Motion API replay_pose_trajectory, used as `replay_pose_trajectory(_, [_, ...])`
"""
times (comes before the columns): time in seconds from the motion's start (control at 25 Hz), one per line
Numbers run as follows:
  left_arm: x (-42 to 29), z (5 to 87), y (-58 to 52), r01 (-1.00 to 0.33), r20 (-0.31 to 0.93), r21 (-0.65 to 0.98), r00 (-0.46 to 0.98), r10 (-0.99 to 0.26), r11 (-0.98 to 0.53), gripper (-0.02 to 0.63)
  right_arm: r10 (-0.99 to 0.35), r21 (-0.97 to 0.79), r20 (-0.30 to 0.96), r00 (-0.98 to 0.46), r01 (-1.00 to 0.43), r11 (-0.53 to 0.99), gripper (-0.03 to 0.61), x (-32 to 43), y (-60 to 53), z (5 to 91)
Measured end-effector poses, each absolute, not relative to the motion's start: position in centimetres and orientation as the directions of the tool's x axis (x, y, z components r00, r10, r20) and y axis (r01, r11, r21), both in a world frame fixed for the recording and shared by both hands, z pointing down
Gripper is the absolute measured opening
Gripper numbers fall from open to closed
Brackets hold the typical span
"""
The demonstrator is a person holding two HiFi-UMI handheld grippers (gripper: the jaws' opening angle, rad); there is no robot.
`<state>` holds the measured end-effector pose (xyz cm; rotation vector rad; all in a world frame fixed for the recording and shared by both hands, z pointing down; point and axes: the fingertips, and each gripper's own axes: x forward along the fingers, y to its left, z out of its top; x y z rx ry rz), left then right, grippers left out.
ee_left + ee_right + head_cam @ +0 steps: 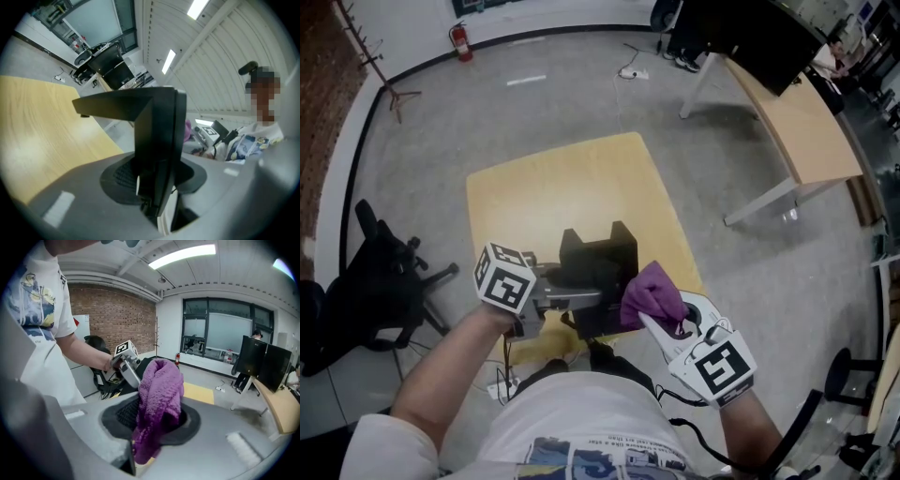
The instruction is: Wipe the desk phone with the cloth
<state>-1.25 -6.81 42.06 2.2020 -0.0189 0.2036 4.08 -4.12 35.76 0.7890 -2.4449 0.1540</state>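
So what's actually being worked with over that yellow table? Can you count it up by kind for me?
tongs: 2, the left tongs and the right tongs
desk phone: 1, black, gripped in the left tongs
cloth: 1, purple, gripped in the right tongs
total: 4

Left tool (581, 298) clamps desk phone (600, 255); right tool (652, 322) pinches cloth (652, 291), angled down.

Grey concrete floor (581, 84), brick wall (123, 310), windows (220, 329); light wooden table (544, 187), black office chair (384, 272), ceiling strip light (183, 256)
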Motion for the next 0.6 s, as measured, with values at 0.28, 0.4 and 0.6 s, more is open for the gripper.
replay_pose_trajectory(0.28, [-1.2,42.4,-5.5,-0.081,0.165,0.799,0.982,0.089,-0.596,0.181,-0.577,0.087,0.437,-0.69,-0.606,0.791,0.098,4.0,-8.1,31.2])
replay_pose_trajectory(0.4, [-1.3,42.3,-5.0,-0.074,0.162,0.801,0.982,0.096,-0.594,0.181,-0.572,0.081,0.43,-0.699,-0.601,0.795,0.098,3.7,-8.7,31.3])
replay_pose_trajectory(0.6, [-1.7,42.1,-5.2,-0.076,0.153,0.803,0.985,0.081,-0.591,0.181,-0.531,-0.001,0.458,-0.713,-0.597,0.802,0.098,3.6,-7.1,34.2])
